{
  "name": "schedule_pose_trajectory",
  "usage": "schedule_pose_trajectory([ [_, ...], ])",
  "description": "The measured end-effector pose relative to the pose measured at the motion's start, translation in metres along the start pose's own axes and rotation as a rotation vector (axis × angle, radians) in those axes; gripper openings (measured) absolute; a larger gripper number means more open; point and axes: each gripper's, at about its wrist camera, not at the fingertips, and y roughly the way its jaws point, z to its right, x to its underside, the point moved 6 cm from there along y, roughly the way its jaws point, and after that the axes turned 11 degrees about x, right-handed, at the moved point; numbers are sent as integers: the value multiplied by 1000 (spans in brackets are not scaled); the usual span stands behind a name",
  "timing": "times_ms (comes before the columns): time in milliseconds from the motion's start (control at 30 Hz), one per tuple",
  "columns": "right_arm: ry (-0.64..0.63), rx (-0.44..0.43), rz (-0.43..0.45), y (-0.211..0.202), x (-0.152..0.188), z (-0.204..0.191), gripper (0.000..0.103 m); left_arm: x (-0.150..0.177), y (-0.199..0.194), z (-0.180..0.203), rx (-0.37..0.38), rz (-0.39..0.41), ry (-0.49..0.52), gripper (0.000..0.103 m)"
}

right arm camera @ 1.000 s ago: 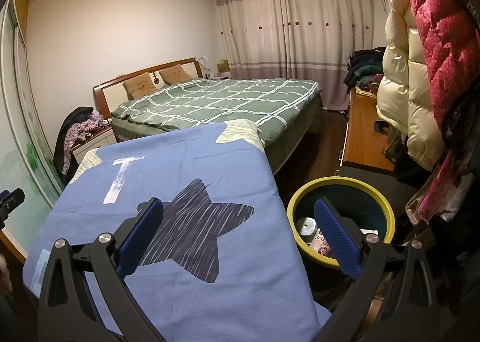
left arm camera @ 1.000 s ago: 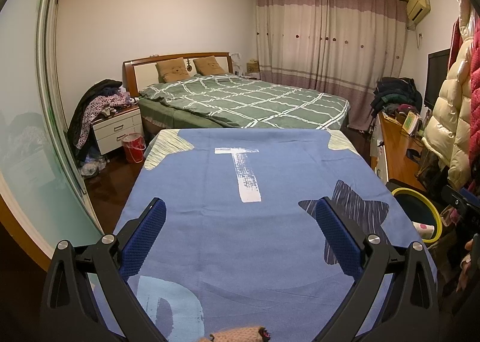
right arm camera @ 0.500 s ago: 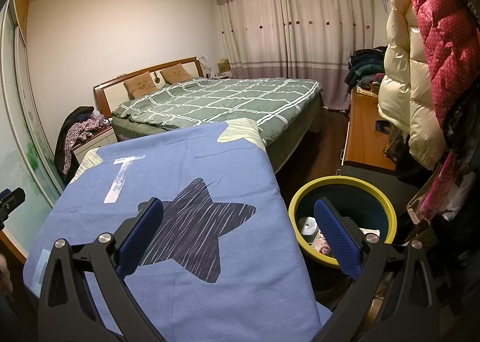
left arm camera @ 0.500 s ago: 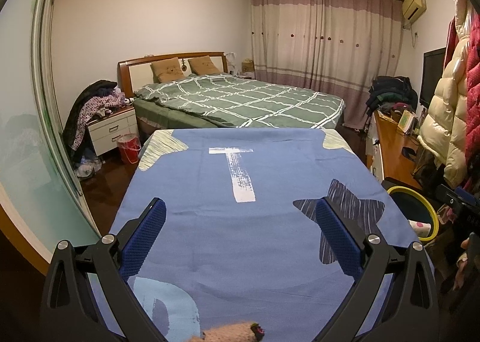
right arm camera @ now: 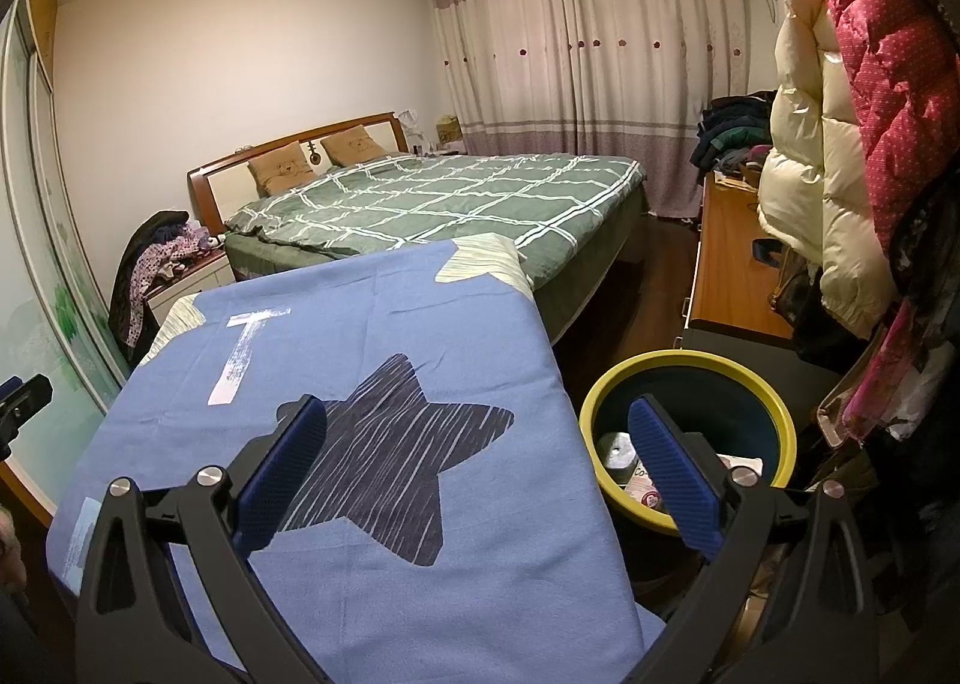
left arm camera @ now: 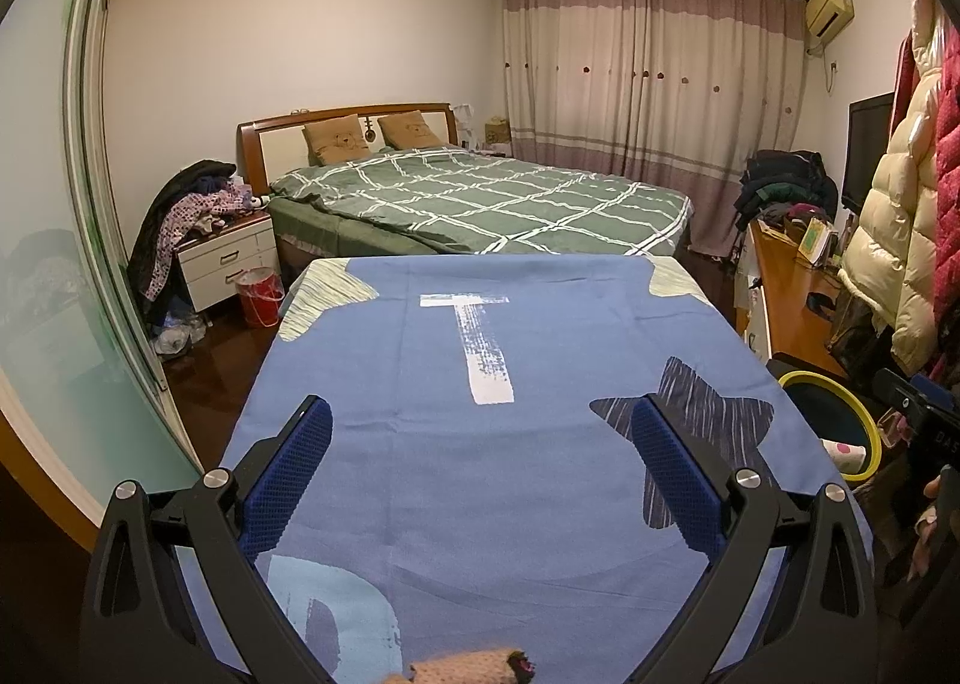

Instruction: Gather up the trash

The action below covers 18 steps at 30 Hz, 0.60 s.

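Left wrist view: left tool hangs above the tabletop, which wears a blue cloth with a white T and a dark star. Jaws spread wide, nothing between them, touching nothing. Against the frames a second back, the view has swung slightly: the yellow-rimmed bin at 3 o'clock has slid toward the frame edge, and the cloth is as bare as it was. A fuzzy pinkish thing pokes in at 6 o'clock; cannot tell what it is. No loose trash shows on the cloth, so collecting from here looks finished or nearly so.

Right wrist view: right tool likewise released, fingers far apart, empty. Almost no change from a second back; the tool hovers over the cloth's right edge, its right finger overlapping the bin mouth at 3 o'clock. The trash — what look like a grey lump and printed wrappers — lies inside the bin on the floor just beside the tabletop. Judgement: the drop is likely done; next comes a scan for leftovers.
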Motion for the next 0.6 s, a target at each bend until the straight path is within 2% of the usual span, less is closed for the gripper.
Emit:
schedule_pose_trajectory([
  [467,-5,-4,-14,2,4,-7,96,3,9,-6,6,-12,-9,98],
  [600,-17,-7,-19,8,1,-9,96,4,16,-11,34,-29,-34,98],
])
